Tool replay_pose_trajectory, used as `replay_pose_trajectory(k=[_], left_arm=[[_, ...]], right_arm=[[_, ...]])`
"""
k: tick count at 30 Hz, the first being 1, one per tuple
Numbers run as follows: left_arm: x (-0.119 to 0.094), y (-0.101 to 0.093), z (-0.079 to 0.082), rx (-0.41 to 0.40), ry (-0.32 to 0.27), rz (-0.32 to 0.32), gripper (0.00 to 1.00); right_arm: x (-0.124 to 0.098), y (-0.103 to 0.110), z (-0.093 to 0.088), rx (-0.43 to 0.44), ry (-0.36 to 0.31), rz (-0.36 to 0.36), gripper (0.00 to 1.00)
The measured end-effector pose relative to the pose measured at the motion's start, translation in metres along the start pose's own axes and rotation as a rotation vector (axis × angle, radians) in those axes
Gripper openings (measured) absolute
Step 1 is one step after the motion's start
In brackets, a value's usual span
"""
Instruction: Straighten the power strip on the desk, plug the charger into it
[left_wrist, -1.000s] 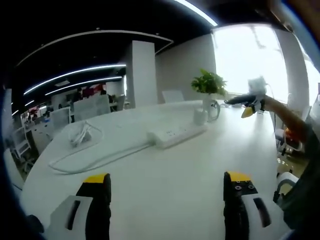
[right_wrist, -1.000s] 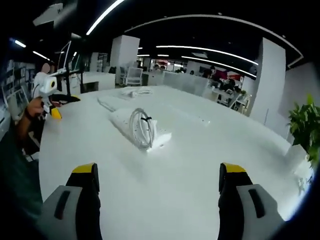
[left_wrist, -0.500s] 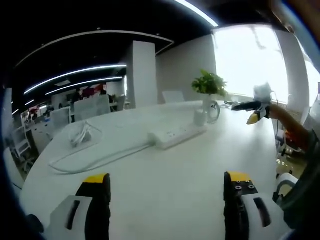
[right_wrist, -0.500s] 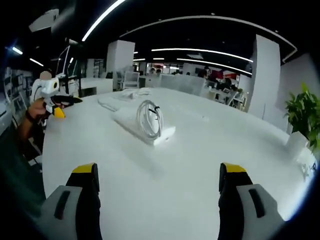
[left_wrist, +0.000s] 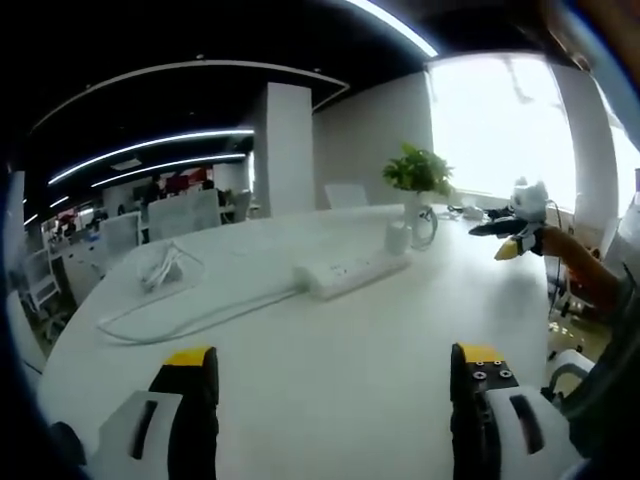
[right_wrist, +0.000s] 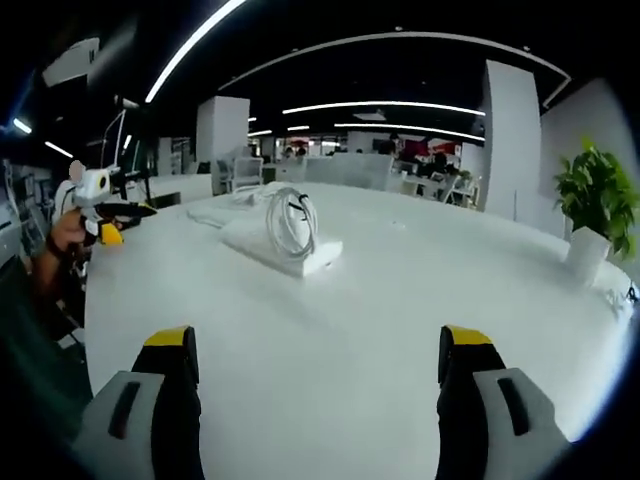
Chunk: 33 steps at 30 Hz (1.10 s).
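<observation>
A white power strip (left_wrist: 350, 272) lies at an angle on the white desk (left_wrist: 330, 330), and its cable (left_wrist: 190, 322) runs left to a loose bundle (left_wrist: 160, 268). In the right gripper view the strip (right_wrist: 283, 250) is seen end-on, with a coil of white cable (right_wrist: 290, 222) standing at its near end. A small white block (left_wrist: 400, 236) and a cable loop (left_wrist: 430, 222) sit by the strip's right end. My left gripper (left_wrist: 332, 357) is open over bare desk, well short of the strip. My right gripper (right_wrist: 317, 340) is open too. It also shows at the desk's right edge (left_wrist: 512, 228).
A potted plant (left_wrist: 418, 170) stands behind the strip, and it shows at the right of the right gripper view (right_wrist: 595, 195). A person's hand holds the left gripper (right_wrist: 98, 205) at the desk's far left edge. Office chairs and desks fill the background.
The right gripper view has swung, so the strip and coil now sit higher and the plant shows more. In the left gripper view the right gripper has drifted right. Nothing on the desk moved.
</observation>
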<state>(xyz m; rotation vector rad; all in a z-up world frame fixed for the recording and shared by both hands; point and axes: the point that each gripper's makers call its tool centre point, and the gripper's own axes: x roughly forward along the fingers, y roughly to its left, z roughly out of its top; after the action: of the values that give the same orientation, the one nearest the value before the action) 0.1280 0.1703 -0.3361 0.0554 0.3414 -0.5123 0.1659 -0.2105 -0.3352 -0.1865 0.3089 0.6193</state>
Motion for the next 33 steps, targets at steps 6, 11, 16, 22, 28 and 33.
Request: replay_pose_trajectory(k=[6,11,16,22,28,33], left_arm=[[-0.003,-0.003,-0.001,0.002,-0.001,-0.004,0.99],[-0.005,-0.003,-0.003,0.001,0.003,-0.006,0.99],[-0.008,-0.002,-0.003,0.0,0.002,0.001,0.99],[-0.007,-0.001,-0.004,0.0,0.006,0.004,0.99],[-0.007,-0.002,-0.003,0.002,0.003,0.002,0.99],[-0.008,-0.002,-0.003,0.001,0.001,0.006,0.99]], right_arm=[[-0.003,-0.004,-0.006,0.034,-0.018,-0.014,1.0],[-0.001,-0.002,-0.007,0.052,-0.029,-0.007,1.0],[0.0,0.0,-0.007,0.051,-0.031,-0.002,1.0],[0.001,0.001,-0.013,0.046,-0.029,0.008,1.0],[0.001,-0.002,-0.013,0.047,-0.031,0.005,1.0],[0.001,0.001,-0.011,0.041,-0.033,0.01,1.0]])
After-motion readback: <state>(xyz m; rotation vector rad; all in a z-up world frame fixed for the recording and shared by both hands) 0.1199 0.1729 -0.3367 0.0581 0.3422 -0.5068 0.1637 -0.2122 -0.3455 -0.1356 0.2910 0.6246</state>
